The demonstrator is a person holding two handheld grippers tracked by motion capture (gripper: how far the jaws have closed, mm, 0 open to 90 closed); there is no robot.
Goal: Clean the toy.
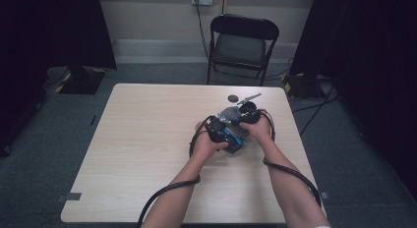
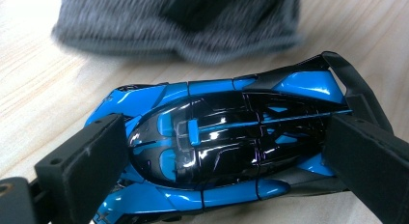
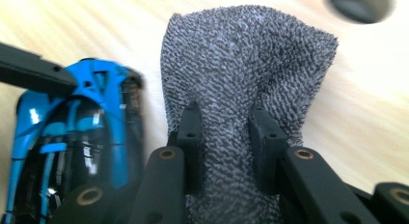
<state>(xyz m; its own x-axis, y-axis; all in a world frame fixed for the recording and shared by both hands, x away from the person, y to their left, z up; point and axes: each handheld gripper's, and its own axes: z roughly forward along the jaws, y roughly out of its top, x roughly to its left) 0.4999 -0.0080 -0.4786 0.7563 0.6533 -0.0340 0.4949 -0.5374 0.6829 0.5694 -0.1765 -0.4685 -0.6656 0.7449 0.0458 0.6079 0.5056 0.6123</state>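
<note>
Near the far right of the desk (image 1: 147, 139): a glossy blue-and-black toy car (image 2: 226, 147), hard, slick and probably light, best gripped across its body, framed nose and tail by the left gripper (image 2: 231, 161) fingers. Just beside it, a soft grey cloth (image 3: 241, 89), limp and bunchable, pinched between the right gripper (image 3: 226, 151) fingers.

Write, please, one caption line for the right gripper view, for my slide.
Right gripper shut on a bunched grey cloth, beside a blue and black toy car on the wooden table.
</note>
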